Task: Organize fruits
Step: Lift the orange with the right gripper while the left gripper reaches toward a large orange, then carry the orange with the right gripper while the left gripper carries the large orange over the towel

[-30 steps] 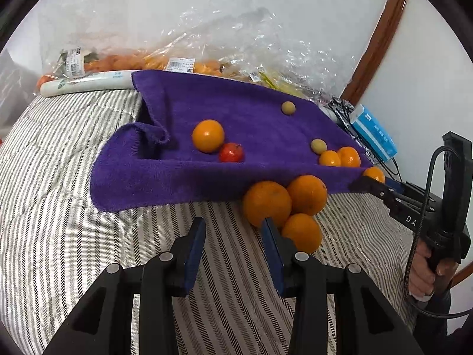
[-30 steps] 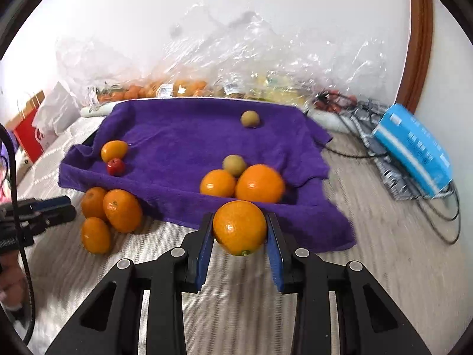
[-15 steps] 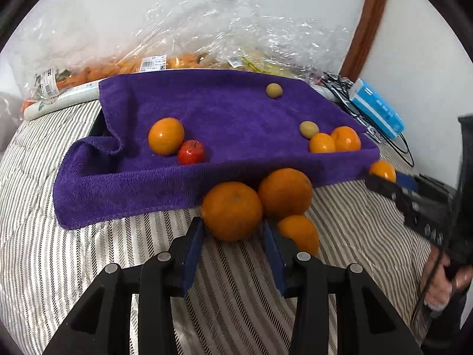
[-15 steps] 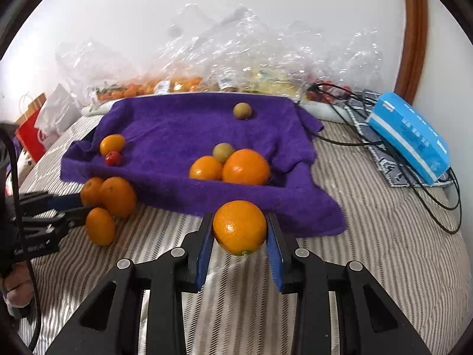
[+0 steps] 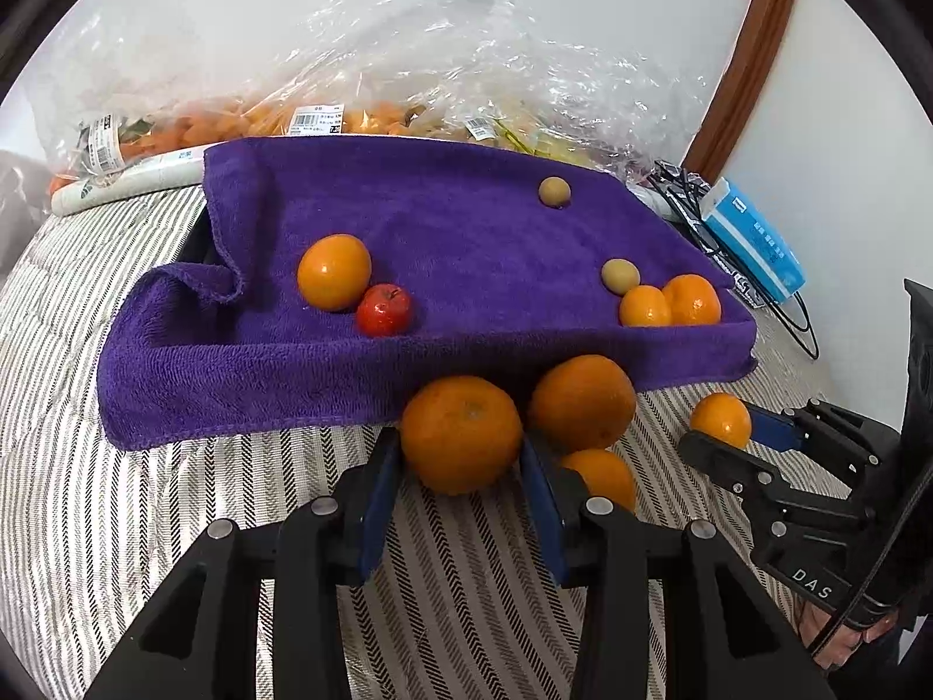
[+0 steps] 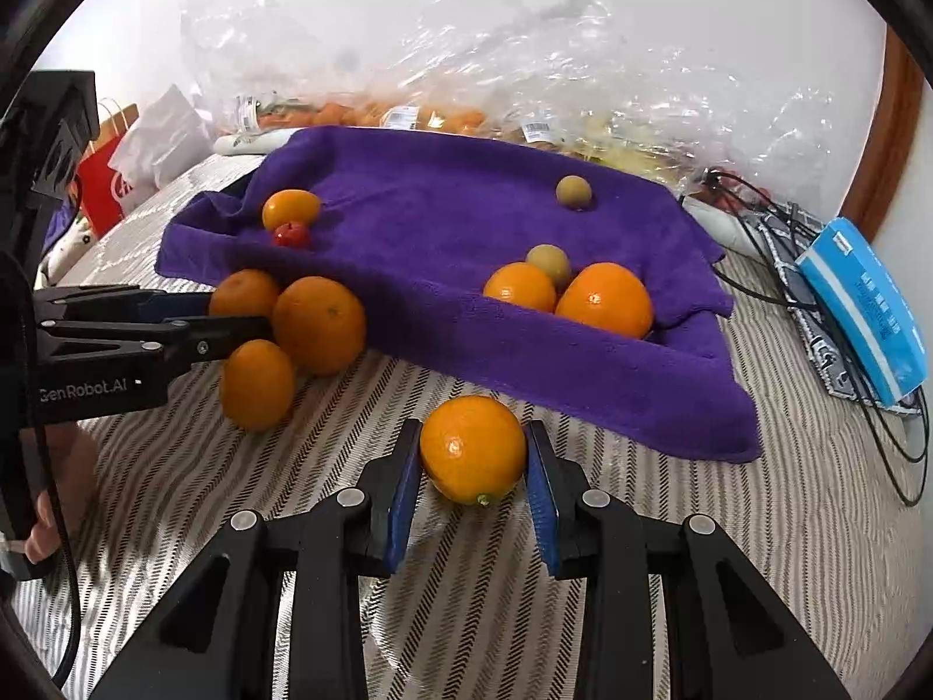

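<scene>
Your left gripper (image 5: 460,461) clamped on an orange (image 5: 460,434) at the purple towel's (image 5: 466,245) front edge on the striped bed (image 5: 116,525), two oranges (image 5: 582,402) beside, your right gripper (image 6: 473,466) gripping another orange (image 6: 472,448) near the bed.

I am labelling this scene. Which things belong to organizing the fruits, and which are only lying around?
Belongs to the job:
- oranges
- small red fruit
- small green fruits
- purple towel

Just lying about:
- blue box
- black cables
- plastic bags
- red paper bag

Bagged fruit (image 5: 373,116) blurred behind crinkled plastic
</scene>
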